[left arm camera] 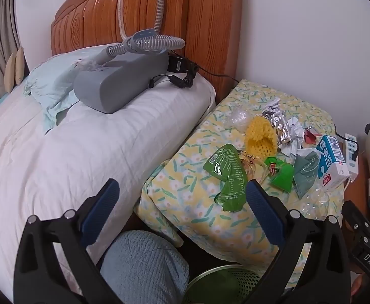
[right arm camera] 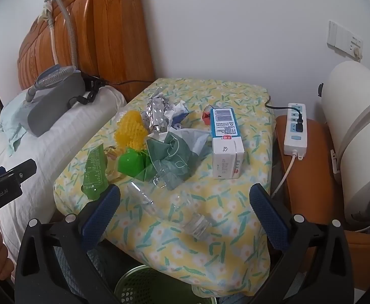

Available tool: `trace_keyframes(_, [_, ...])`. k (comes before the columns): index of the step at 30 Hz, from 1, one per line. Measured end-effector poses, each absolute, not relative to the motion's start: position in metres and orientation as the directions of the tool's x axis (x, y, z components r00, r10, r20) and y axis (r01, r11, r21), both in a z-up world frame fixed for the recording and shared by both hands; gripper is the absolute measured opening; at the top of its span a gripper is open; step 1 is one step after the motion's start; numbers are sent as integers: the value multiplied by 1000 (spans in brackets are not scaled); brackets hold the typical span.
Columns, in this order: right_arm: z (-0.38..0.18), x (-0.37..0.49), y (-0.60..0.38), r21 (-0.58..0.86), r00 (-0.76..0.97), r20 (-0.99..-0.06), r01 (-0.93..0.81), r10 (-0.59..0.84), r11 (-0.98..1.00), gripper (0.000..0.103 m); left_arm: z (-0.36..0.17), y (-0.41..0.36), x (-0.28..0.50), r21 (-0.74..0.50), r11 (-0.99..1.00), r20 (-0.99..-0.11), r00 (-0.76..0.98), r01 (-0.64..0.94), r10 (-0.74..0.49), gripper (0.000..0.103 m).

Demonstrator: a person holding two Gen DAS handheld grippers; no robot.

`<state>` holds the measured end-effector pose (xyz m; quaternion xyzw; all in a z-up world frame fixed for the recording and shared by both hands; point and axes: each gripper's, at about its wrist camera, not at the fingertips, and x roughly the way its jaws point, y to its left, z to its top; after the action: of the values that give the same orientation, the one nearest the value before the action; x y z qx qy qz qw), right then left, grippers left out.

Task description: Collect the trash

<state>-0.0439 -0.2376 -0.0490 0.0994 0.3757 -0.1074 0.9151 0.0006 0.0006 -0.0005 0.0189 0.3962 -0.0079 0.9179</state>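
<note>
- Green mesh bin (right arm camera: 144,286) sits lowest, beneath both claws.
- Left claw (left arm camera: 182,197) and right claw (right arm camera: 185,200) gape wide, empty.
- Clear bottle (right arm camera: 169,210) lies on the floral surface (right arm camera: 235,240).

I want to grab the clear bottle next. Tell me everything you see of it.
The bottle is clear, thin plastic, looks empty and uncapped, with a ribbed threaded neck. It lies on its side on the floral cushion, neck toward the camera and near the front edge, base up by the green wrappers. Neither tool touches it.
</note>
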Motion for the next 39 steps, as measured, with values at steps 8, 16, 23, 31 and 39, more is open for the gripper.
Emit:
trace_keyframes(8, [-50,-44,-237,103,691,-713,273,-120,957,101,-2,5,2,32,999,-726,688,31,2,95])
trace_keyframes(16, [-50,-44,-238,105,690,-714,273,-119,956,101,-4,4,1,29,999,-726,688,28,2,95])
trace_keyframes(23, [-50,-43,-238,104,689,-715,272,-118,957,101,-4,3,1,26,999,-730,683,26,1,95])
trace_keyframes(31, [-51,-43,-239,104,687,-717,273,-118,956,101,-4,2,1,24,999,-732,681,27,-1,95])
trace_keyframes(39, [-51,-43,-239,104,687,-717,273,-118,956,101,-4,3,1,24,999,-733,680,28,-2,95])
